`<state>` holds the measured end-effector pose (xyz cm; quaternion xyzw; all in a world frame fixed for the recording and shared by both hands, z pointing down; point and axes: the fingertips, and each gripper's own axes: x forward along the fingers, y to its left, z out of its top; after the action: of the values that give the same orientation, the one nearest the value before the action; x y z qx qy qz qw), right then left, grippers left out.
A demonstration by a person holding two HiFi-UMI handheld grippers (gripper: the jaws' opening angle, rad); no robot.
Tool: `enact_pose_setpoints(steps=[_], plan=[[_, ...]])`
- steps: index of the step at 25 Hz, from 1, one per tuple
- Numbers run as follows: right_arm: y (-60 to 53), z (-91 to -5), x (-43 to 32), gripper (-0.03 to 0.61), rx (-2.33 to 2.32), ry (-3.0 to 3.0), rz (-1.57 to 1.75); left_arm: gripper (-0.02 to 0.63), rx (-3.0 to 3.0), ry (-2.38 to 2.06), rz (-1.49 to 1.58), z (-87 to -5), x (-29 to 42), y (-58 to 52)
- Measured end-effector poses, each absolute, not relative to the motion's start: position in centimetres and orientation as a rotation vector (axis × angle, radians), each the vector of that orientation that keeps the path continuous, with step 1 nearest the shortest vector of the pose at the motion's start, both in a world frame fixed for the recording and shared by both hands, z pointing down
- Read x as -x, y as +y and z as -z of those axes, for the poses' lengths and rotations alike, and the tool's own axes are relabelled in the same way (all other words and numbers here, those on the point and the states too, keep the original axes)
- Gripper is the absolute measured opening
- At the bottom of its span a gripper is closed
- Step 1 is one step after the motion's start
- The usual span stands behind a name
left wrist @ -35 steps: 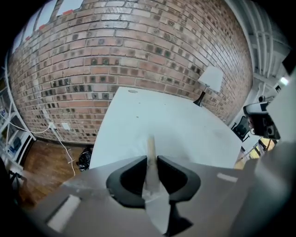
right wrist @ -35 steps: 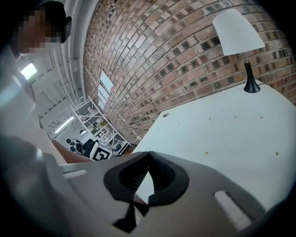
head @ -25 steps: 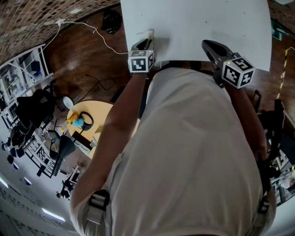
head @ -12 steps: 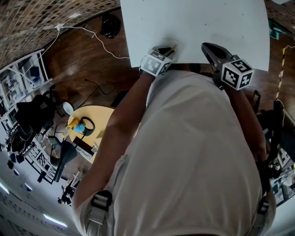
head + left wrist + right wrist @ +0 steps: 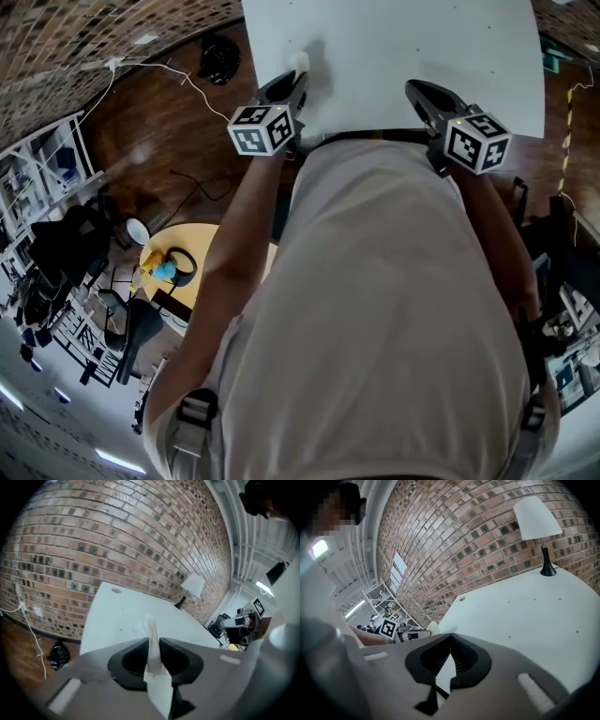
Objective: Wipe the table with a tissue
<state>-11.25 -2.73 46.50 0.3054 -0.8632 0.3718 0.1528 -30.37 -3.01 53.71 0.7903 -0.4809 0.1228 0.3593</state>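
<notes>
The table [image 5: 422, 56] spread ahead of both grippers, most of its white top lying forward and to the right of the left gripper [image 5: 153, 641], which hung over the near left corner. The right gripper [image 5: 450, 637] (jaws together, empty) sat near the front edge, well apart from it. The left jaws pinched the tissue [image 5: 158, 686], its long axis running along the gripper and its tip poking forward, so wiping probably meant lowering and sweeping right.

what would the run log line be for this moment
task: wipe table | left tongs: shut on tissue, by table's left edge | right tongs: shut, empty | tissue on table: cannot tell
</notes>
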Motion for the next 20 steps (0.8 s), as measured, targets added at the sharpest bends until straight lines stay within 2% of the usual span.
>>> enact_pose_setpoints(steps=[8,20], plan=[[-3.6,-46.2,13.0,0.006,-0.881,-2.495,-1.058,0.074,-1.924,-1.493,-0.296,-53.5,38.6,-5.5],[-4.7,-47.0,10.9,0.006,-0.865,-2.489,-1.085,0.074,-1.827,-1.433,-0.464,-58.2,36.5,-8.3]])
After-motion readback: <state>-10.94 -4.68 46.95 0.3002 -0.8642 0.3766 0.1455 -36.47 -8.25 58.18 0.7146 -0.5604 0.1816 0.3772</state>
